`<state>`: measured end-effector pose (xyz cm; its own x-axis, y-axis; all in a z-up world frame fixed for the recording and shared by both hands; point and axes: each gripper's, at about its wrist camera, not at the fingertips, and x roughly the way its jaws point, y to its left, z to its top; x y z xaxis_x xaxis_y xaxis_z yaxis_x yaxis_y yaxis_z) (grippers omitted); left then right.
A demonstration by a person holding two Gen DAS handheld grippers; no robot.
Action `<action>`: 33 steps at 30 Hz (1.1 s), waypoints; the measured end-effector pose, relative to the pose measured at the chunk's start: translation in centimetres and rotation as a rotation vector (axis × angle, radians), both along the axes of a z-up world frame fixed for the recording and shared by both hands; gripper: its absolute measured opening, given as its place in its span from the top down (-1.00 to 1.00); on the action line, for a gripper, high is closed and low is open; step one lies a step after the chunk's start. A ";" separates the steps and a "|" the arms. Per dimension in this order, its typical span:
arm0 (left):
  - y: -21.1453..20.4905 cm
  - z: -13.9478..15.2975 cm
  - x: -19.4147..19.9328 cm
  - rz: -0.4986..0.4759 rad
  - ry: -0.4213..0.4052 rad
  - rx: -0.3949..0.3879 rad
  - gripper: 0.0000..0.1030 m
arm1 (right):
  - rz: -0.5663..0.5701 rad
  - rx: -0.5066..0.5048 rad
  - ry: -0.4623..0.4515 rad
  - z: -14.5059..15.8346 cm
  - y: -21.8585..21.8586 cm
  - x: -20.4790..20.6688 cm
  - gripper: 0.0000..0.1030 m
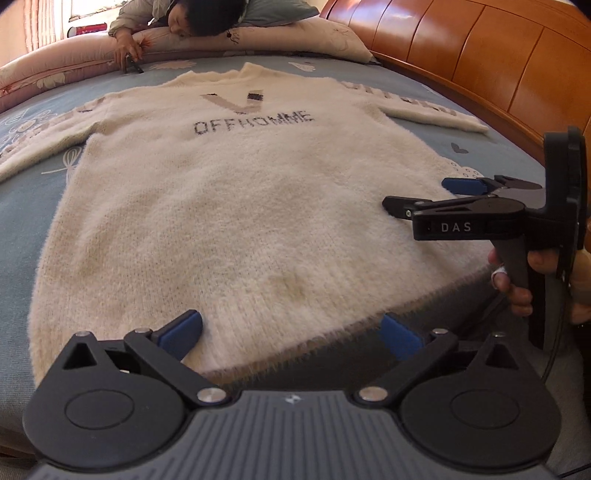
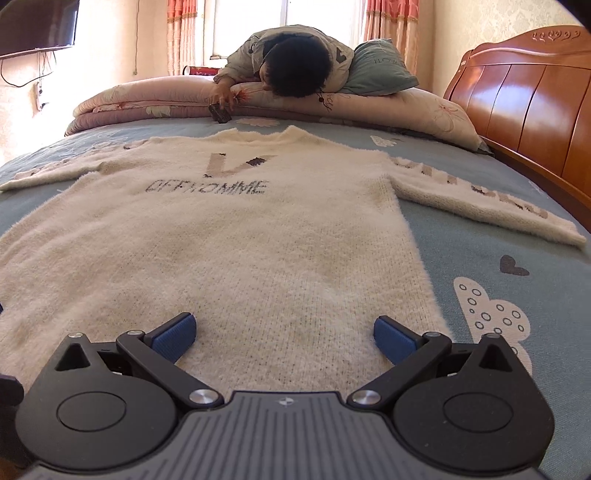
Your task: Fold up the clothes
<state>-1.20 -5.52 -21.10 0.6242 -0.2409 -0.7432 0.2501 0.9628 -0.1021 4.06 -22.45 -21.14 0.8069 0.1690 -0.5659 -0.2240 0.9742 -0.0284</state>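
Note:
A cream fuzzy sweater (image 1: 236, 192) with dark "OFFHOMME" lettering lies flat, front up, on the blue bed sheet (image 1: 22, 206), both sleeves spread sideways. My left gripper (image 1: 291, 334) is open over the near hem, and its blue pads (image 1: 181, 332) straddle the hem edge without pressing on it. The right gripper (image 1: 424, 195) hovers open over the sweater's right side near the hem, with a hand (image 1: 517, 291) on its handle. In the right wrist view the right gripper (image 2: 284, 336) stands open above the lower body of the sweater (image 2: 221, 258), with nothing between its fingers.
A person (image 2: 295, 62) leans on a rolled pink quilt (image 2: 147, 103) at the bed's far side, hand on a dark phone (image 2: 219, 112). A wooden headboard (image 2: 528, 103) runs along the right. A grey pillow (image 2: 376, 66) sits behind. A wall screen (image 2: 37, 26) hangs top left.

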 end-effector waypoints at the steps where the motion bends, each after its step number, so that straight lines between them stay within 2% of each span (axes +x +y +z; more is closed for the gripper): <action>1: 0.0 0.1 -0.3 -0.012 0.000 0.005 -0.98 | -0.004 0.009 -0.004 0.0 -0.1 0.0 -1.00; 4: 0.9 1.0 0.1 -0.020 0.005 -0.021 -0.98 | -0.007 0.010 -0.015 -0.1 -0.1 -0.1 -1.00; 9: 3.5 2.8 3.9 0.109 -0.061 -0.090 -0.98 | -0.022 0.014 -0.037 -0.3 0.0 -0.3 -1.00; 12: 4.6 2.0 6.4 0.196 0.001 -0.133 -0.98 | -0.026 0.016 -0.046 -0.3 0.0 -0.4 -1.00; 14: 4.6 0.8 6.5 0.222 0.047 -0.149 -0.98 | -0.028 0.016 -0.049 -0.4 0.0 -0.4 -1.00; 16: 3.8 0.2 5.0 0.190 -0.016 -0.098 -0.98 | -0.032 0.015 -0.048 -0.3 0.0 -0.4 -1.00; 18: 3.0 -0.2 3.6 0.150 -0.043 -0.025 -0.98 | -0.042 0.012 -0.036 -0.1 0.1 -0.5 -1.00; 20: 2.6 -0.2 2.6 0.127 -0.051 0.013 -0.98 | -0.051 0.009 -0.012 0.6 0.3 -0.4 -1.00; 23: 3.2 0.4 2.7 0.138 -0.014 -0.016 -0.98 | -0.059 0.029 -0.017 2.2 0.6 0.2 -1.00; 27: 4.9 1.6 3.7 0.214 0.044 -0.109 -0.98 | -0.090 0.032 -0.064 4.7 1.4 3.8 -1.00; 30: 5.8 2.5 4.0 0.266 0.027 -0.098 -0.98 | -0.124 0.018 -0.094 5.7 1.8 8.2 -1.00; 33: 7.1 3.2 4.2 0.316 0.021 -0.080 -0.98 | -0.159 -0.026 -0.087 5.8 2.3 13.2 -1.00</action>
<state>2.95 1.58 -17.89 0.6619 -0.0961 -0.7434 -0.0629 0.9811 -0.1828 17.27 -20.15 -15.39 0.8684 0.0216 -0.4954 -0.0625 0.9959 -0.0661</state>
